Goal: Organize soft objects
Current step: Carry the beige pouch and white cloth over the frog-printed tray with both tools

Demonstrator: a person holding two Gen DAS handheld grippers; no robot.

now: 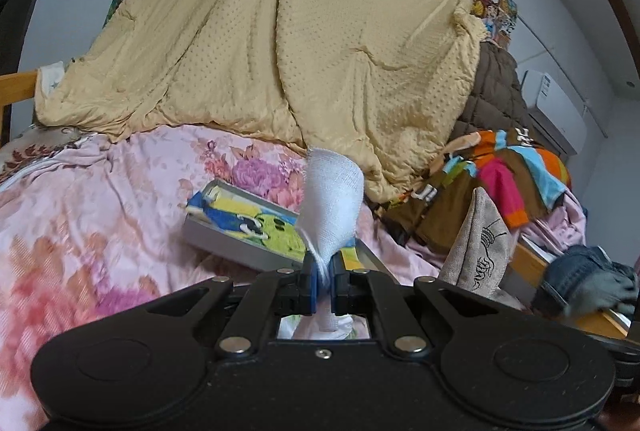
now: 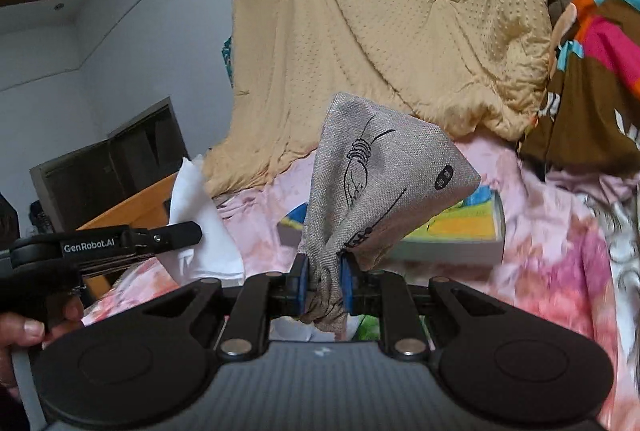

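My left gripper (image 1: pixel 325 281) is shut on a thin white gauze cloth (image 1: pixel 332 199) that stands up from its blue pads. The same white cloth (image 2: pixel 200 227) and the left gripper (image 2: pixel 196 233) show at the left of the right wrist view, held by a hand (image 2: pixel 24 331). My right gripper (image 2: pixel 325 285) is shut on a grey woven pouch (image 2: pixel 376 171) with a black line drawing, lifted above the bed. The grey pouch (image 1: pixel 478 243) also shows at the lower right of the left wrist view.
A pink floral bedsheet (image 1: pixel 100 199) covers the bed. A grey box with a colourful lid (image 1: pixel 244 227) lies on it. A tan quilt (image 1: pixel 280 31) hangs behind, with a brown quilted cover (image 1: pixel 496 91) and a striped multicoloured garment (image 1: pixel 500 183) at the right. Denim (image 1: pixel 580 279) lies on the wooden bed rail.
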